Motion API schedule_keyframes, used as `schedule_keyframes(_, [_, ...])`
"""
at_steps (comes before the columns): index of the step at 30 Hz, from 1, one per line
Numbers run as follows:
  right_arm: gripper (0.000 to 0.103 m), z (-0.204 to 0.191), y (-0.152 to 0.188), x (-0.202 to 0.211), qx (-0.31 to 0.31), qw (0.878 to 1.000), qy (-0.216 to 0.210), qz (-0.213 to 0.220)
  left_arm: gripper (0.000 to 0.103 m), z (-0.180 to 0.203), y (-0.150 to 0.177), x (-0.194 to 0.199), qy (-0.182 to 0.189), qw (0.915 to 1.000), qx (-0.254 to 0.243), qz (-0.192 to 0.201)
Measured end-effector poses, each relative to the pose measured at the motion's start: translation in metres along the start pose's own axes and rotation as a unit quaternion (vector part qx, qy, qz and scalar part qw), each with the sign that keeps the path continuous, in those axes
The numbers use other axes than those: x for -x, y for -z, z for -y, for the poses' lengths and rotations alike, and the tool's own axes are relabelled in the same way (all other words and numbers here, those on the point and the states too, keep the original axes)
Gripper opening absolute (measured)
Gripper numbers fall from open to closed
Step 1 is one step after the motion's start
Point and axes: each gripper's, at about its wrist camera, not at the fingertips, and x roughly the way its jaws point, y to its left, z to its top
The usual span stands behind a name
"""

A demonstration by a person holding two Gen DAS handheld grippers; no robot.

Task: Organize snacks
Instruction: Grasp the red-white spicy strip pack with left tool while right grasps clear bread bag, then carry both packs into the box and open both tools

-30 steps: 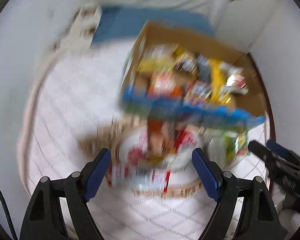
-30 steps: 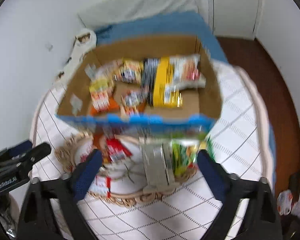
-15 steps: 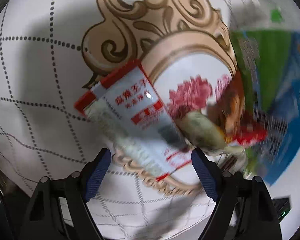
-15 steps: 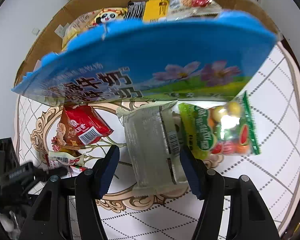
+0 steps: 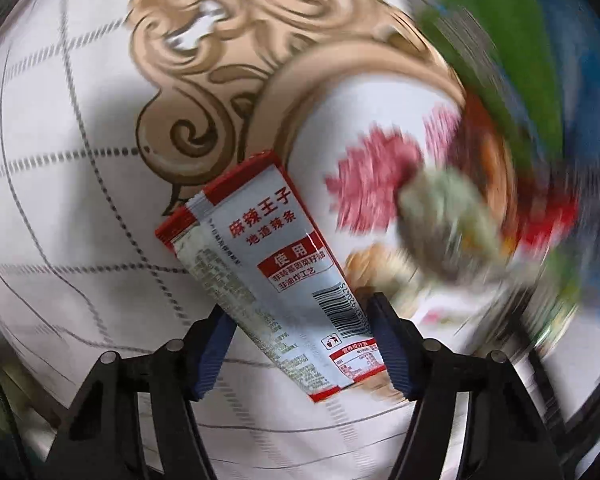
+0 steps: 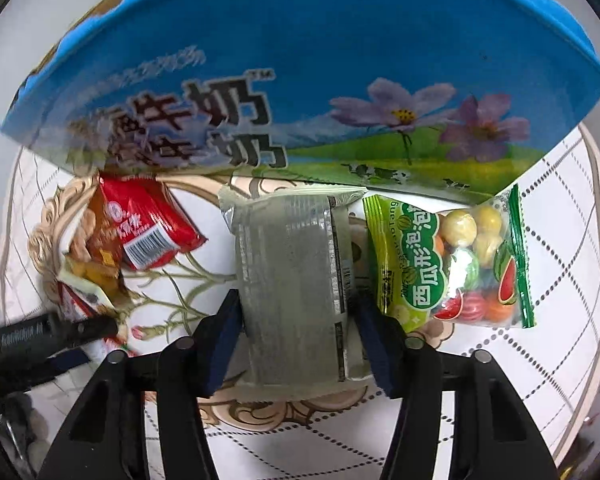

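A white-and-red snack packet [image 5: 276, 280] with a barcode lies slanted on the tablecloth. My left gripper [image 5: 300, 308] points straight down over it. Its jaws are closing, and both blue pads touch the packet's long edges. In the right wrist view a silver-grey foil packet [image 6: 292, 280] lies in front of a blue milk carton box [image 6: 300, 60]. My right gripper [image 6: 298, 298] straddles this packet. Its jaws are closing too, with the pads against the packet's two sides.
A green bag of round candies [image 6: 448, 260] lies just right of the foil packet, and a red packet [image 6: 148, 224] lies to its left. The left gripper's finger [image 6: 80, 330] shows at the far left. The white tablecloth [image 5: 60, 200] has a tan scroll ornament.
Both grippers have sunk close to the table. The left view has rolled. Each pair of jaws has narrowed onto the packet beneath it.
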Motion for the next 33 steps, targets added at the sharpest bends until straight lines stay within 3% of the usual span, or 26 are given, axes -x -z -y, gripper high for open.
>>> schedule_keyframes(3, [0.057, -0.006, 0.007, -0.001, 0.013, 1.000, 0.001, -0.005, 0.065, 0.010, 0.018, -0.006, -0.060, 0.9927, -0.104, -0.012])
schedule_keyframes(5, [0.057, -0.008, 0.016, -0.002, 0.023, 1.000, -0.001, -0.011, 0.065, 0.016, 0.031, -0.010, -0.101, 0.9783, -0.180, -0.018])
schedule_keyframes(8, [0.057, -0.012, 0.030, -0.002, 0.037, 0.999, -0.002, -0.025, 0.070, 0.013, 0.041, -0.011, -0.135, 0.9635, -0.231, -0.014])
schedule_keyframes(10, [0.057, -0.014, 0.044, -0.002, 0.046, 0.998, -0.007, -0.040, 0.075, 0.003, 0.041, -0.011, -0.127, 0.9674, -0.218, -0.022])
schedule_keyframes(13, [0.057, -0.017, 0.067, -0.004, 0.056, 0.996, -0.019, -0.068, 0.082, -0.020, 0.031, -0.011, -0.080, 0.9852, -0.148, -0.034])
schedule_keyframes(15, [0.058, -0.017, 0.082, -0.005, 0.050, 0.995, -0.035, -0.084, 0.082, -0.032, 0.025, -0.007, -0.044, 0.9941, -0.099, -0.015])
schedule_keyframes(17, [0.061, -0.012, 0.088, -0.006, 0.024, 0.995, -0.045, -0.089, 0.081, -0.039, 0.023, -0.004, -0.025, 0.9977, -0.062, 0.008])
schedule_keyframes(19, [0.065, -0.003, 0.089, -0.007, -0.006, 0.994, -0.054, -0.093, 0.075, -0.033, 0.024, -0.003, -0.039, 0.9966, -0.068, 0.023])
schedule_keyframes(21, [0.067, 0.002, 0.087, -0.009, -0.031, 0.993, -0.062, -0.090, 0.057, -0.021, 0.034, 0.001, -0.059, 0.9903, -0.119, 0.041])
schedule_keyframes(25, [0.068, 0.005, 0.076, -0.005, -0.026, 0.996, -0.048, -0.071, 0.055, 0.031, 0.051, 0.001, -0.084, 0.9691, -0.225, 0.057])
schedule_keyframes(27, [0.068, 0.000, 0.075, -0.007, -0.017, 0.997, -0.036, -0.064, 0.055, 0.046, 0.058, -0.003, -0.084, 0.9630, -0.250, 0.056])
schedule_keyframes(28, [0.068, -0.003, 0.075, -0.007, -0.012, 0.998, -0.030, -0.061, 0.055, 0.052, 0.060, -0.004, -0.081, 0.9617, -0.256, 0.054])
schedule_keyframes(29, [0.061, -0.006, 0.076, -0.006, -0.009, 0.998, -0.030, -0.058, 0.055, 0.053, 0.060, -0.004, -0.075, 0.9630, -0.254, 0.052])
schedule_keyframes(31, [0.060, -0.021, 0.077, -0.009, -0.014, 0.997, -0.034, -0.066, 0.057, 0.048, 0.052, -0.004, -0.054, 0.9688, -0.239, 0.038])
schedule_keyframes(33, [0.060, -0.029, 0.085, -0.014, -0.044, 0.993, -0.074, -0.086, 0.065, 0.039, 0.057, -0.011, -0.034, 0.9741, -0.223, 0.021])
